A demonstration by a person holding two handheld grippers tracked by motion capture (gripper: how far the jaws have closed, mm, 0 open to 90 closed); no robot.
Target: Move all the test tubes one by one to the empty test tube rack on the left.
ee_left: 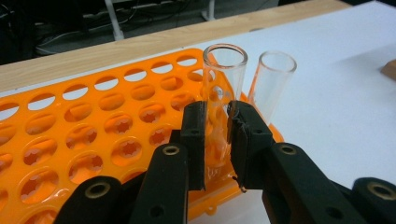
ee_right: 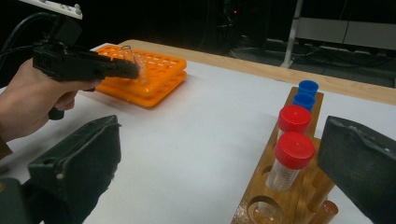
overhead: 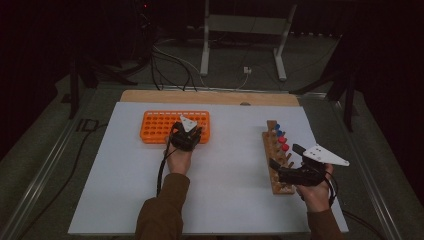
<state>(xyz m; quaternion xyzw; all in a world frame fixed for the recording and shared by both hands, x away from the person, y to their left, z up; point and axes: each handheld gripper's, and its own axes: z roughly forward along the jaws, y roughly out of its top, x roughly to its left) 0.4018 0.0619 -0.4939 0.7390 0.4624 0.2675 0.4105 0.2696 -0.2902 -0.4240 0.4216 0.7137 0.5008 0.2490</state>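
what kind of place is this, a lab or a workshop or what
Most likely a lab-style test bench set up for recording. An orange tube rack and a wooden rack of red- and blue-capped tubes sit on a white-covered table, the left gripper clamps a clear glass tube, and cables run across the dark floor behind.

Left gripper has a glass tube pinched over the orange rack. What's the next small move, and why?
Probably ease the left gripper straight down. Its jaws are shut on the clear glass tube, which stands upright at the orange rack beside a second tube; how deep it sits I cannot tell, so seat it before opening.
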